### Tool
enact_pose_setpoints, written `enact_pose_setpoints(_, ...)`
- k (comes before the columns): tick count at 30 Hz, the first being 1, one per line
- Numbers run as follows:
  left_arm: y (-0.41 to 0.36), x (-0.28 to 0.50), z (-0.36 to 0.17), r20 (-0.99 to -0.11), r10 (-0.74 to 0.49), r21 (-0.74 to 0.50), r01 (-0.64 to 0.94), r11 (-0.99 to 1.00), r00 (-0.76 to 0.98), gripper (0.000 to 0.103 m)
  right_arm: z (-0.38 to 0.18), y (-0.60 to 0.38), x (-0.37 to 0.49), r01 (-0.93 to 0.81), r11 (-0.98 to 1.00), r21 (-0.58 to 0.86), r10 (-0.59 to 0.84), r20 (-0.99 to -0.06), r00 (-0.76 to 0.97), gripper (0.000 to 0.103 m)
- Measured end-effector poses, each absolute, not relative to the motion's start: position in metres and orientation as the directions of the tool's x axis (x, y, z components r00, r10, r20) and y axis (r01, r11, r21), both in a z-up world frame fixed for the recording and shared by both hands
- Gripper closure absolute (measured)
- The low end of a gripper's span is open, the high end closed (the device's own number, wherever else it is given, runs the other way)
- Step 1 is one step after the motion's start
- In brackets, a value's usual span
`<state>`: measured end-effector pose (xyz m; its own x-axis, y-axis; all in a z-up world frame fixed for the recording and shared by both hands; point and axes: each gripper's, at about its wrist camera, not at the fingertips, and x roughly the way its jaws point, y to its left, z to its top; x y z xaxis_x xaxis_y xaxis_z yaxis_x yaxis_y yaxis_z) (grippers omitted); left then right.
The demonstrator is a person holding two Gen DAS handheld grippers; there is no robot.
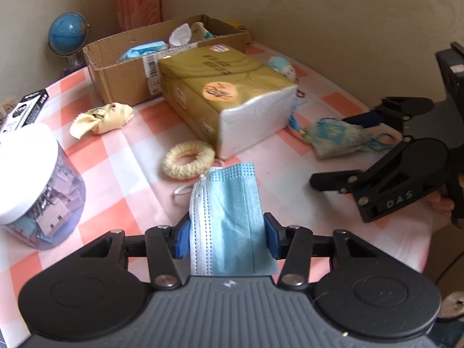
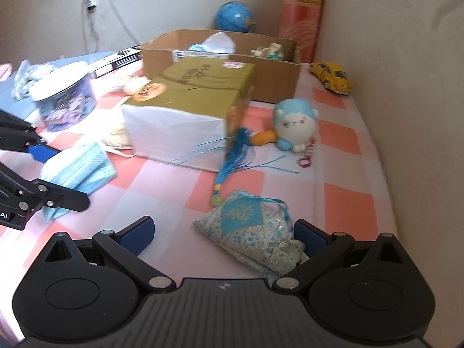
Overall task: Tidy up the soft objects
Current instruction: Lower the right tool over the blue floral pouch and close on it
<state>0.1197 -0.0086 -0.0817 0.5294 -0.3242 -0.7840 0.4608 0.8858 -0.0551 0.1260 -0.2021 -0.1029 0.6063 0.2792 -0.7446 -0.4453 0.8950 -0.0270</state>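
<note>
A light blue face mask hangs forward over the pink checked tablecloth, and my left gripper is shut on it, a blue pad pressing each side. Seen from the right wrist view, the same mask sits between the left gripper's fingers. My right gripper stands open around a pale blue embroidered sachet lying on the cloth; its right pad is close against the sachet, the left pad well clear. The sachet's blue tassel trails toward the tissue pack.
A gold tissue pack lies mid-table in front of a cardboard box holding soft items. Nearby are a cream fuzzy ring, a yellow cloth, a clear jar, a blue plush toy, a yellow toy car and a globe.
</note>
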Motion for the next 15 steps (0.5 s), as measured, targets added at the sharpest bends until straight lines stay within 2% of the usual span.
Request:
enact_pose_setpoints(4,-0.008,0.115,-0.082,-0.785,-0.337,-0.061,0.477,0.877,0.520,0.054,-0.102,-0.194,0.120,-0.501,0.865,-0.026,0.314,-0.751,0.581,0.000)
enact_pose_setpoints(11,-0.003,0.116,-0.082,-0.777,-0.345,-0.072,0.470,0.880,0.527,0.054,-0.099,-0.195,0.130,-0.496,0.868,-0.042,0.296,-0.758,0.581,0.002)
enact_pose_setpoints(14,-0.003,0.116,-0.083,-0.773,-0.348,-0.074,0.469,0.880,0.531,0.054,-0.096,-0.195,0.130,-0.493,0.868,-0.059,0.283,-0.758,0.588,0.012)
enact_pose_setpoints(15,-0.002,0.116,-0.083,-0.772,-0.349,-0.074,0.470,0.880,0.531,0.054,-0.094,-0.195,0.128,-0.493,0.868,-0.063,0.279,-0.758,0.589,0.018)
